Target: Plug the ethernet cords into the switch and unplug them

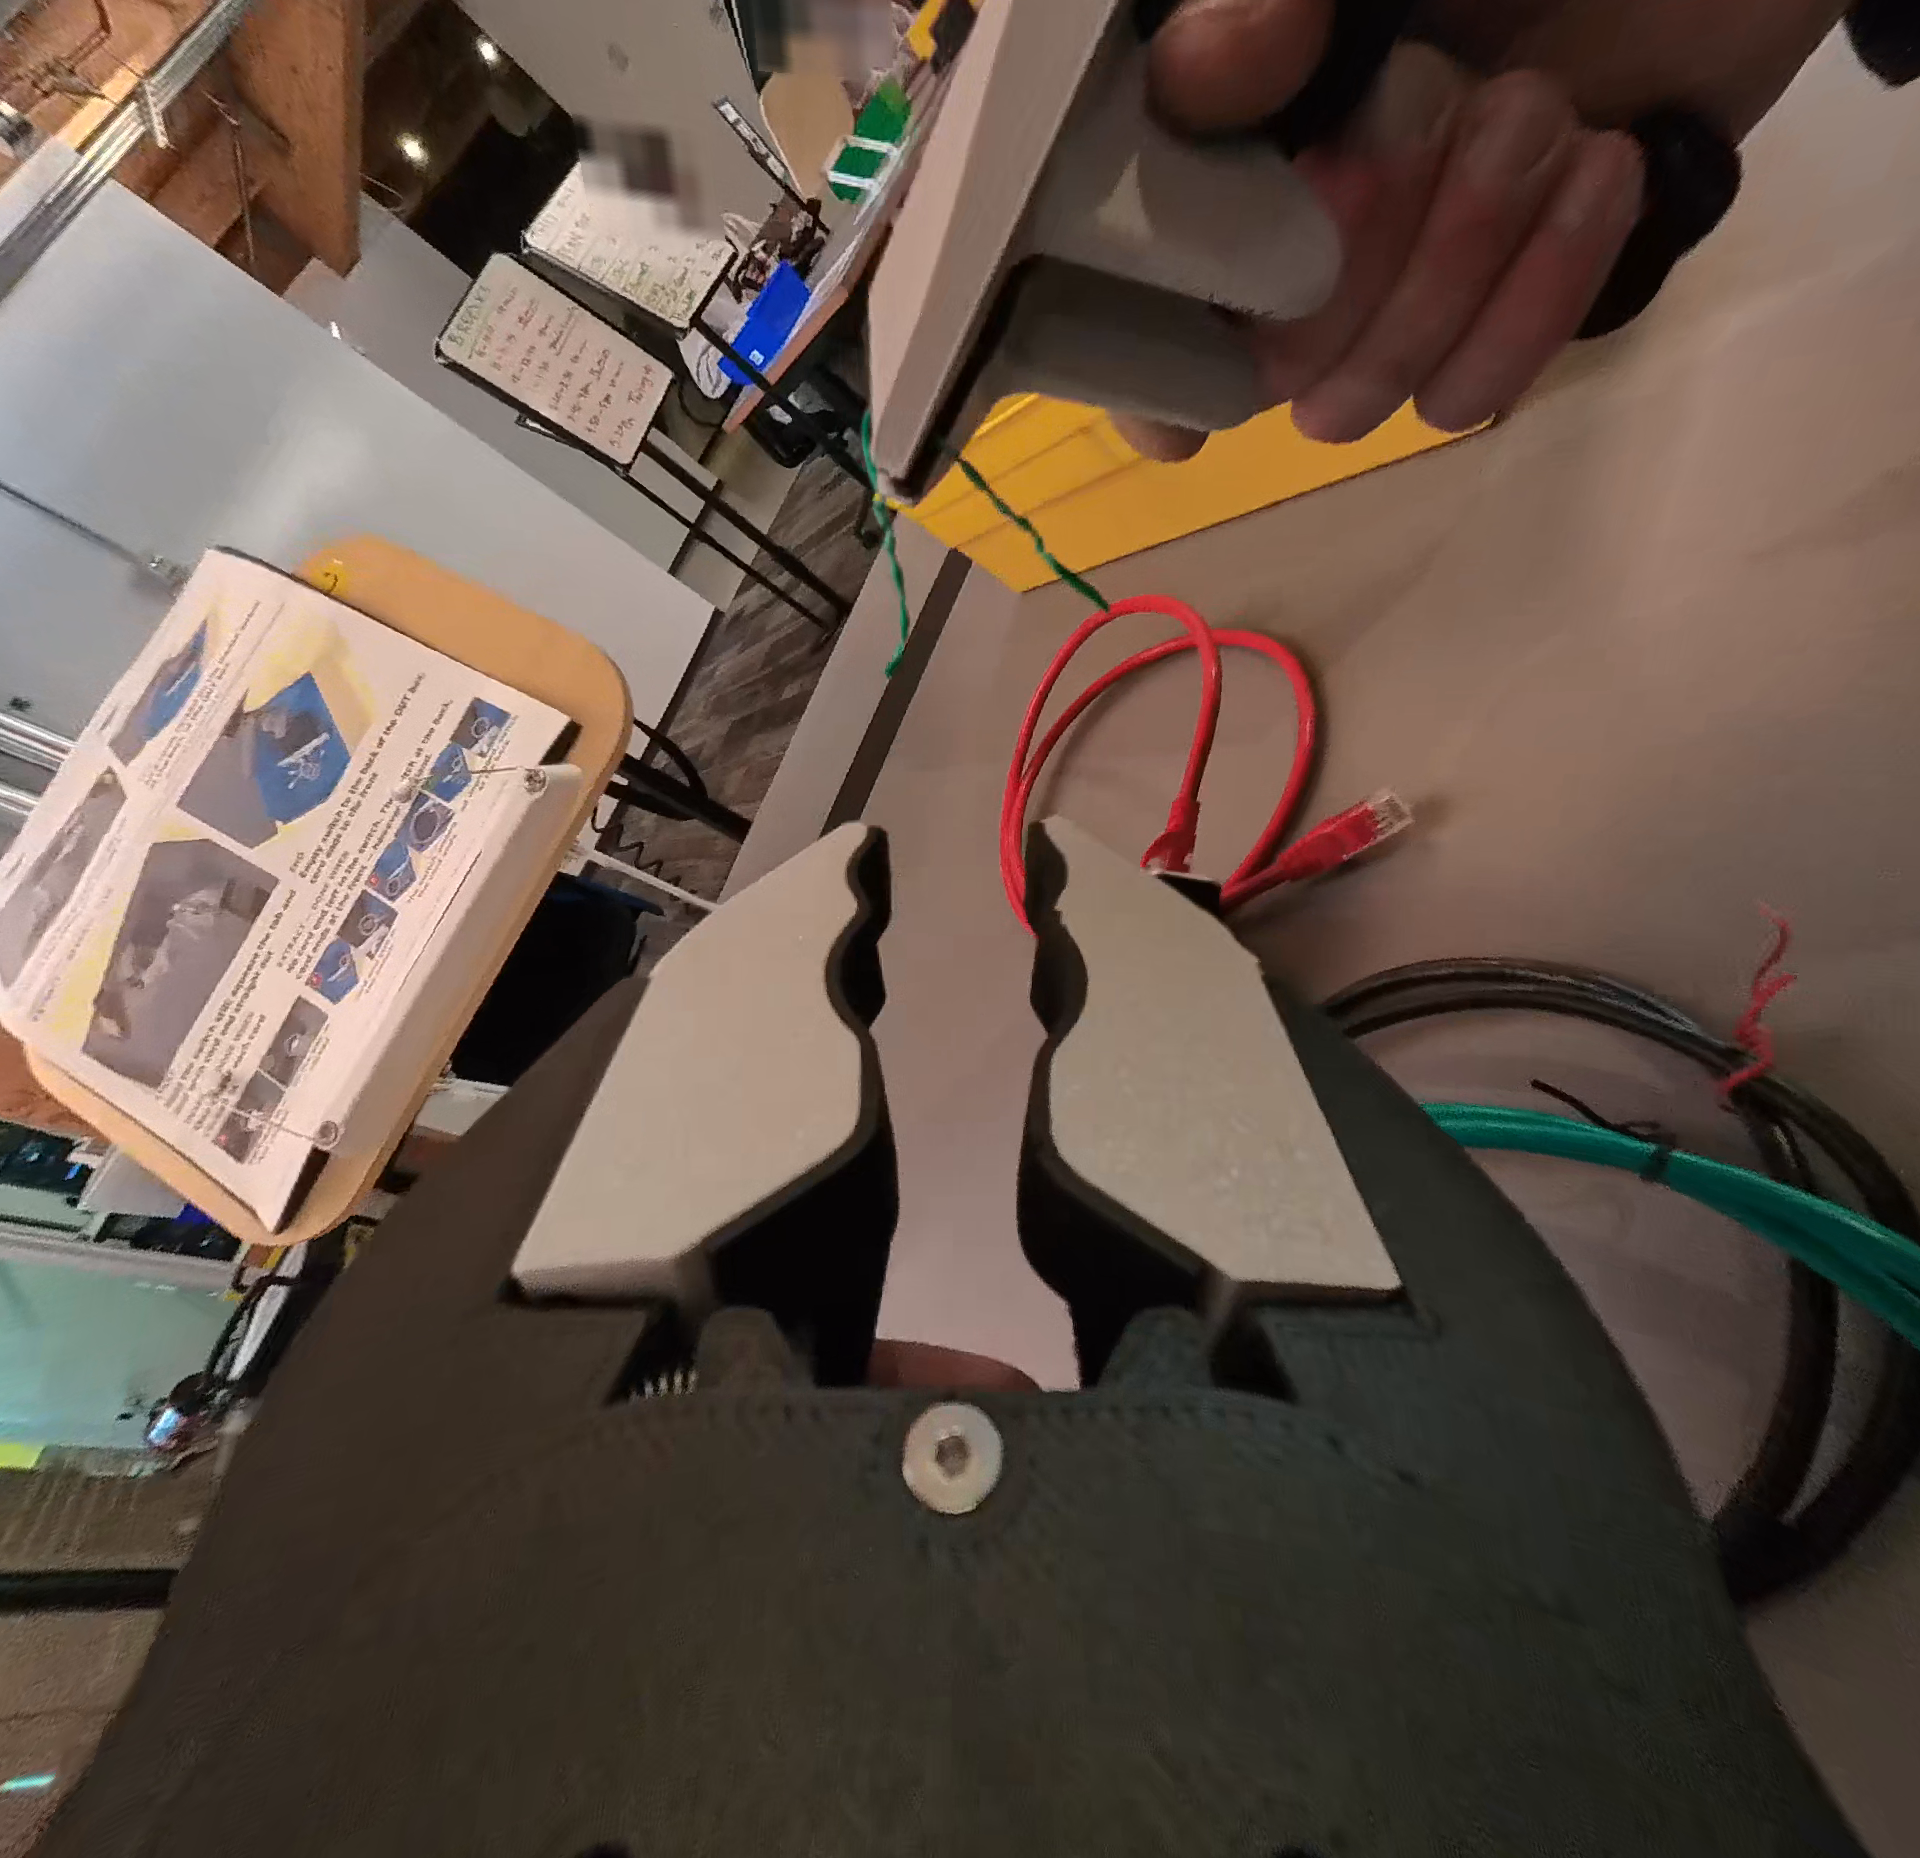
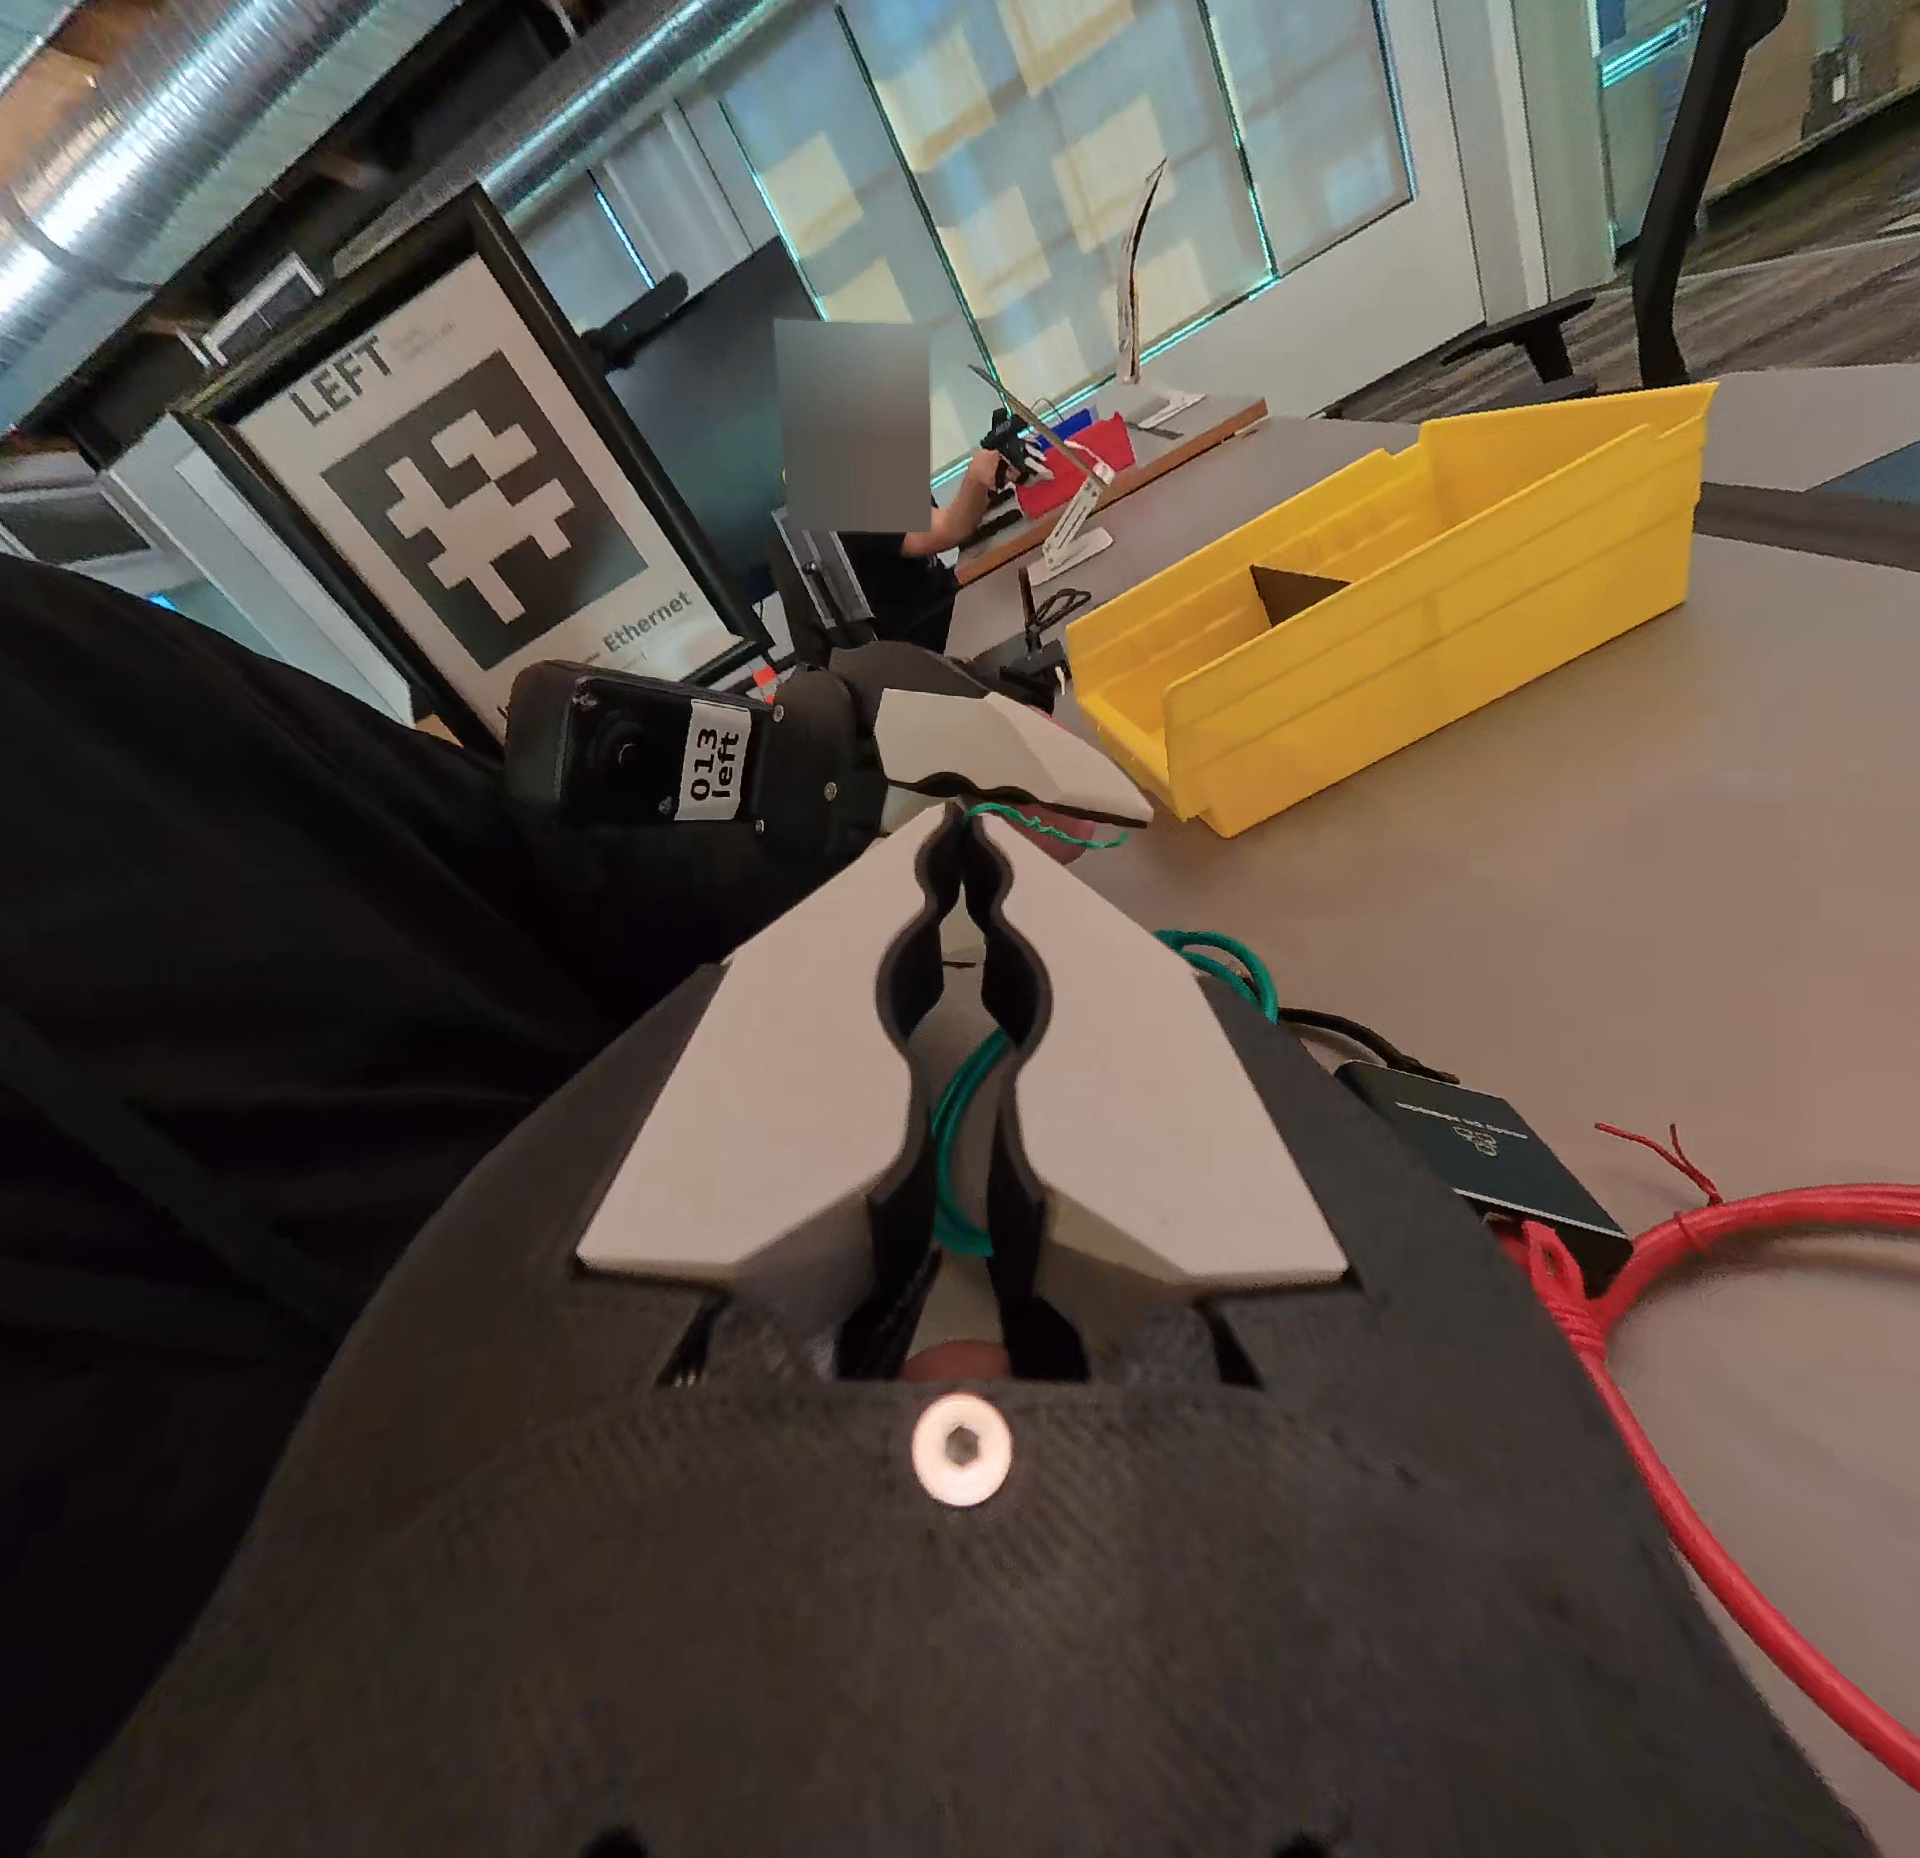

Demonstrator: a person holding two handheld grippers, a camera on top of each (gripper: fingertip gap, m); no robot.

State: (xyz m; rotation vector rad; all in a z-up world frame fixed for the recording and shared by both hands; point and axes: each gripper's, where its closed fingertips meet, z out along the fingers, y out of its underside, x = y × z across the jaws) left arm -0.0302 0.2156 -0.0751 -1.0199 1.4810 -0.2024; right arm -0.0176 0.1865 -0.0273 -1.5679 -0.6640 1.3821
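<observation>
The right gripper (image 2: pixel 954 821) is closed on a thin green twist tie (image 2: pixel 1039 821); the left gripper (image 1: pixel 961 863) is a little open and holds nothing. The tie should be pulled off slowly, so that no cord is dragged; this is a judgement. The red ethernet cord (image 1: pixel 1164 707) lies looped on the table (image 1: pixel 1610 717) near its far edge, beside the yellow bin (image 1: pixel 1091 499); its loop runs toward that edge, and one plug (image 1: pixel 1361 821) points to the right.

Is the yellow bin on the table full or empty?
Empty, as far as visible: in the right wrist view the yellow bin shows only bare inner walls and floor. Its near corner is hidden.
</observation>
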